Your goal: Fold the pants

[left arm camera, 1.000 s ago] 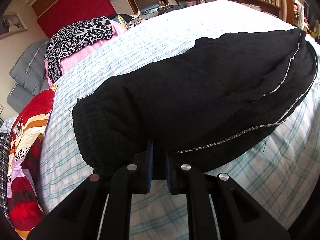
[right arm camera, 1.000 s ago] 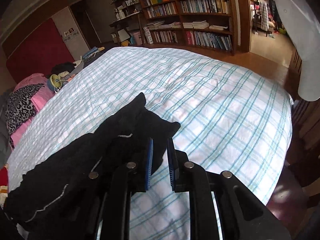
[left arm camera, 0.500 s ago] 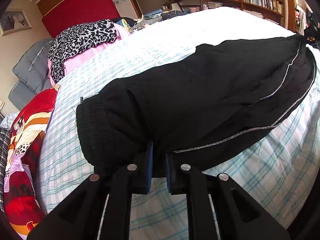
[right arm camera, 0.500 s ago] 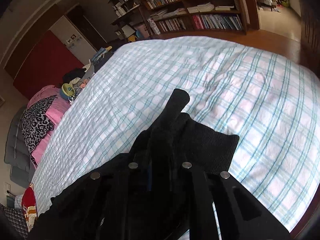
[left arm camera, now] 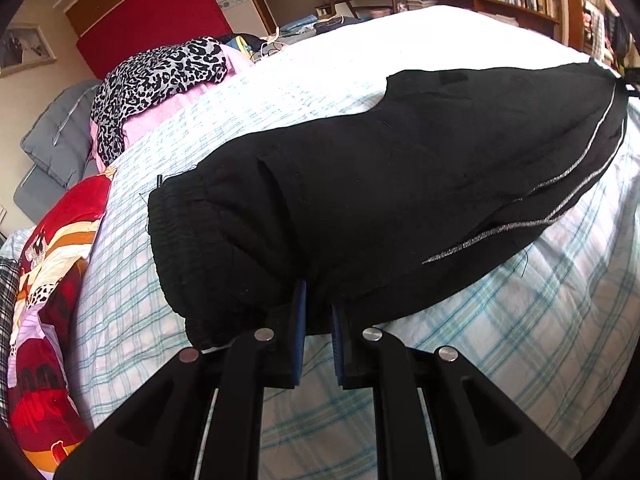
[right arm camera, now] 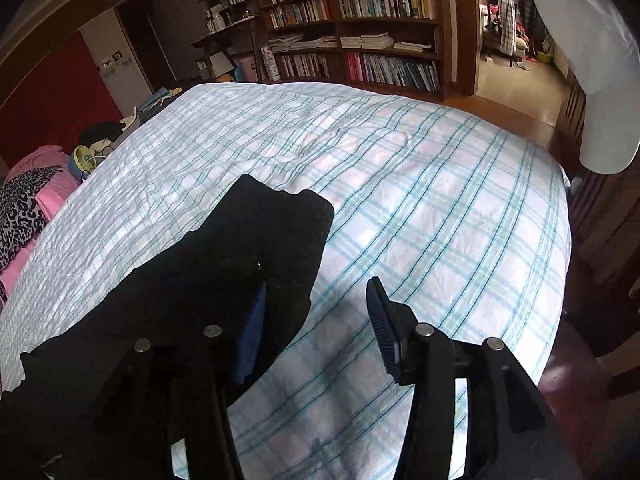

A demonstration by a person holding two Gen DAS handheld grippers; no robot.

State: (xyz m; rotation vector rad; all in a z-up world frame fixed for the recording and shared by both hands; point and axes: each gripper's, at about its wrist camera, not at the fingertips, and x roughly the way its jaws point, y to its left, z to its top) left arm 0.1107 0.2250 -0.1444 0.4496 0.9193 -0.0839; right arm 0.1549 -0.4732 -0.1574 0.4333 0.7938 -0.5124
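Soft, limp black pants (left arm camera: 392,184) sprawl on the plaid bed (right arm camera: 440,216), left gripper (left arm camera: 318,320) pinching the waistband edge at 6 o'clock, right gripper (right arm camera: 316,312) gaping beside the cuffs.

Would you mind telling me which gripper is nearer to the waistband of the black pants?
Left. The left gripper is shut on the pants right beside the waistband. The right gripper stands open at the far leg end.
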